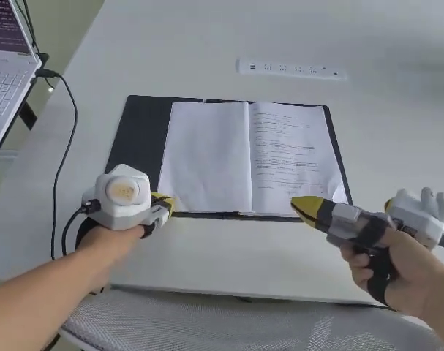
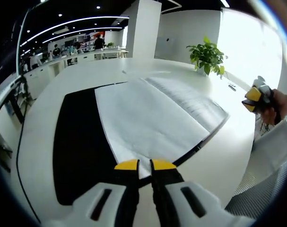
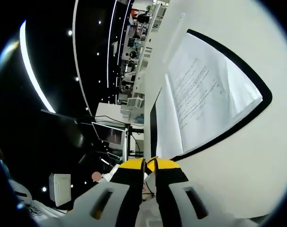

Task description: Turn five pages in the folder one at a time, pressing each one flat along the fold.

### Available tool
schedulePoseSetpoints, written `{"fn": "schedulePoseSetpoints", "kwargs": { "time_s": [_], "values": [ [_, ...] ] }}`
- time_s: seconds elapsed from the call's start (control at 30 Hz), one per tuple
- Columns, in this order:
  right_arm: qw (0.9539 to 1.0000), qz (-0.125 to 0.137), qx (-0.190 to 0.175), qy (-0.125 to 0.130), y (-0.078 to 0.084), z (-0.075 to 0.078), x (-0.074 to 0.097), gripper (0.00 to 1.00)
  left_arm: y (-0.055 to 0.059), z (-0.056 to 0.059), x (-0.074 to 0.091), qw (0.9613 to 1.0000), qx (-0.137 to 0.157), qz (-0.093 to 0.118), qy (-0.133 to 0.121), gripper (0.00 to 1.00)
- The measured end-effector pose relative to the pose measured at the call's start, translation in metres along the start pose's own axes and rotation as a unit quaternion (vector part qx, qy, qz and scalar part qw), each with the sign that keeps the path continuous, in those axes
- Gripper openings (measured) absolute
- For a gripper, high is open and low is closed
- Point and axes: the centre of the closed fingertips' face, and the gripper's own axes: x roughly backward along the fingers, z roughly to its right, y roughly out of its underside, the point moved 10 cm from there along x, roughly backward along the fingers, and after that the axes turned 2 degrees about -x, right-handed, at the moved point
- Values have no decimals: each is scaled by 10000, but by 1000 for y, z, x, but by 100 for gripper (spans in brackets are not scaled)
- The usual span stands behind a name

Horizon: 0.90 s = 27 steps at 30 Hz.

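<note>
Writing: the right-hand printed white page (image 1: pixel 287 153) carries lines of fine black text, too small to read in the head view and no clearer in the right gripper view. The silver laptop (image 1: pixel 6 66), cut off at the upper left of the frame, shows pale lines on a dark purple screen, also illegible. The white power strip (image 1: pixel 291 69), upper centre, has markings at its sockets that cannot be made out.

Task item: the black folder (image 1: pixel 137 139) lies open and flat at the centre of the white table (image 1: pixel 207 256), with a bare black inner cover on its left. The left-hand blank white page (image 1: pixel 207 153) lies beside the printed one, and the fold runs between them.

Left gripper (image 1: pixel 165 205): its yellow-tipped jaws are drawn together, with only a slit between them in the left gripper view (image 2: pixel 144 165). The tips sit at the lower edge of the blank page. Whether they touch the paper cannot be determined.

Right gripper (image 1: pixel 298 205): its jaws are likewise drawn together (image 3: pixel 147 164) and point at the lower right corner of the folder. Contact cannot be told.

Other: a black cable (image 1: pixel 64 146) runs down the left of the frame. A grey mesh chair (image 1: pixel 229 322) is cut off at the bottom edge. A green potted plant (image 2: pixel 207 54) stands at the upper right of the left gripper view.
</note>
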Motion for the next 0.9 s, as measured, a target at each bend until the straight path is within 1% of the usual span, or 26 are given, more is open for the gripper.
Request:
{"fn": "schedulePoseSetpoints", "kwargs": {
  "time_s": [0.03,0.07,0.1,0.13,0.17,0.2,0.23,0.27,0.33,0.37,0.4,0.43,0.47,0.53,0.57,0.63,0.67,0.7,0.77,0.8,0.83,0.87,0.9],
  "values": [
    [10000,32,60,47,-1,-3,2,13,-3,1,2,10000,17,-3,18,13],
    [9997,73,194,94,-3,-5,5,16,-6,2,5,10000,71,0,43,17],
    [9994,80,333,109,-5,-10,9,18,-9,4,9,9999,110,50,81,20],
    [9986,67,509,135,-6,-13,12,19,-15,8,16,9996,105,219,167,20],
    [9972,121,721,185,-9,-18,15,21,-19,9,20,9993,30,317,179,20],
    [9964,118,814,227,-10,-21,18,24,-21,8,26,9994,-15,289,187,22],
    [9950,98,958,259,-11,-24,21,26,-23,9,30,9995,17,233,207,25],
    [9930,109,1129,335,-13,-29,25,29,-25,10,37,9995,127,179,225,30],
    [9893,157,1382,449,-15,-34,30,35,-27,11,47,9994,212,70,262,37],
    [9866,218,1522,543,-11,-41,34,38,-28,11,55,9994,227,82,245,40],
    [9843,295,1637,589,-10,-46,38,40,-29,11,64,9993,241,175,227,41],
    [9830,334,1695,622,-9,-49,42,41,-30,11,69,9992,247,218,234,42],
    [9807,386,1782,699,-8,-52,47,42,-30,11,75,9991,270,216,226,42],
    [9776,449,1908,762,-7,-55,52,45,-30,11,86,9991,293,216,218,45],
    [9755,430,1984,853,-6,-56,57,46,-30,11,92,9991,290,223,222,45],
    [9688,450,2215,1013,-4,-58,63,49,-30,12,102,9993,250,201,210,48],
    [9668,438,2279,1071,-4,-59,66,50,-31,12,105,9994,198,171,217,50],
    [9628,396,2425,1125,-3,-60,69,50,-31,13,110,9997,94,96,221,51],
    [9607,403,2480,1179,-1,-61,73,52,-32,15,119,9997,90,96,204,54],
    [9588,396,2537,1217,0,-62,75,53,-33,15,121,9997,96,98,206,55],
    [9571,413,2579,1256,1,-63,78,54,-34,15,125,9996,139,152,207,56],
    [9563,454,2589,1277,3,-63,79,55,-34,16,128,9995,162,162,222,58],
    [9543,473,2644,1309,5,-64,81,57,-35,17,130,9994,195,156,231,59]
  ]
}}
